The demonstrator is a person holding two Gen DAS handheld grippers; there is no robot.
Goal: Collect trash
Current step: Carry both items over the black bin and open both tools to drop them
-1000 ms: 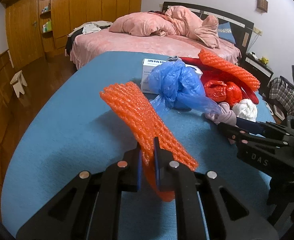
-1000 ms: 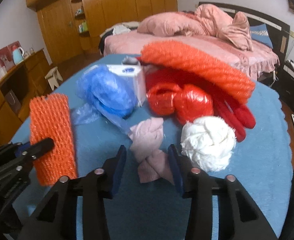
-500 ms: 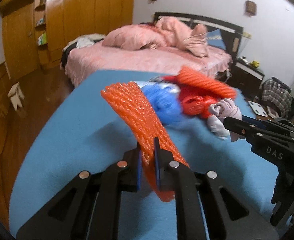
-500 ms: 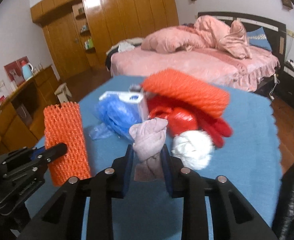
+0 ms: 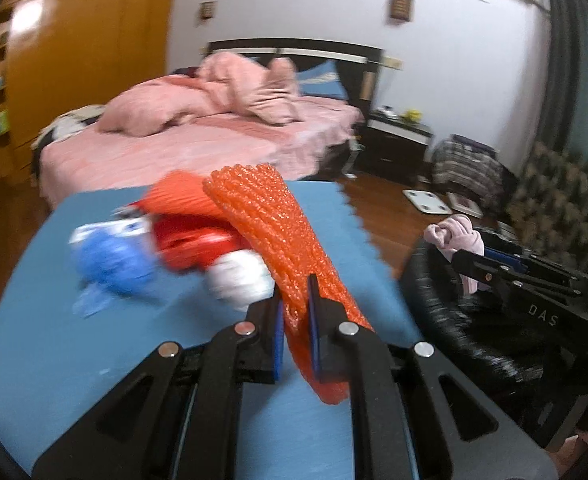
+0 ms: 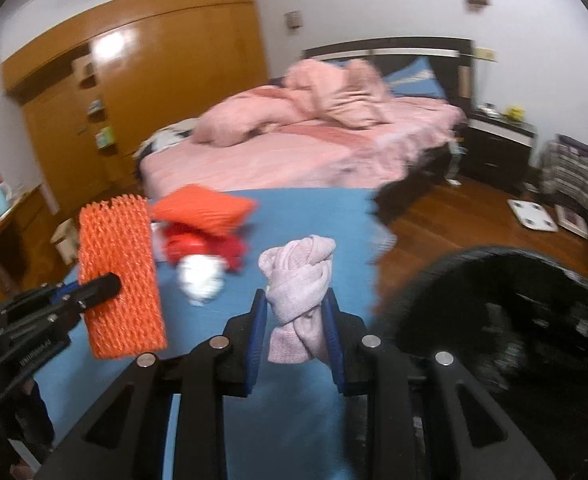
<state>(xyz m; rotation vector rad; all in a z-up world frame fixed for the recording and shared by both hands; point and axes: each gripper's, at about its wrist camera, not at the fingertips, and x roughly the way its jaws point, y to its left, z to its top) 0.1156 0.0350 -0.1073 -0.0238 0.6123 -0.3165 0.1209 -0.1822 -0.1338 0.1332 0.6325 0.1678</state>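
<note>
Item, both grippers lifted clear of the blue table point(image 6: 302, 208) since a second ago: the left gripper point(image 5: 294, 320) is clamped narrow on an orange foam-mesh sleeve point(image 5: 277, 236), and the right gripper point(image 6: 294, 320) is pinched on a knotted pale-pink cloth point(image 6: 300, 276) it then only straddled. Both have swung toward the black-lined trash bin point(image 6: 506, 320), now at 4 o'clock of the right view, so dropping appears next. Remaining: blue plastic bag point(image 5: 111, 264), red bag point(image 5: 191, 244) and white wad point(image 5: 241, 280) at 10 o'clock; the zigzag table edge point(image 5: 358, 224) borders open wooden floor point(image 6: 454, 216).
</note>
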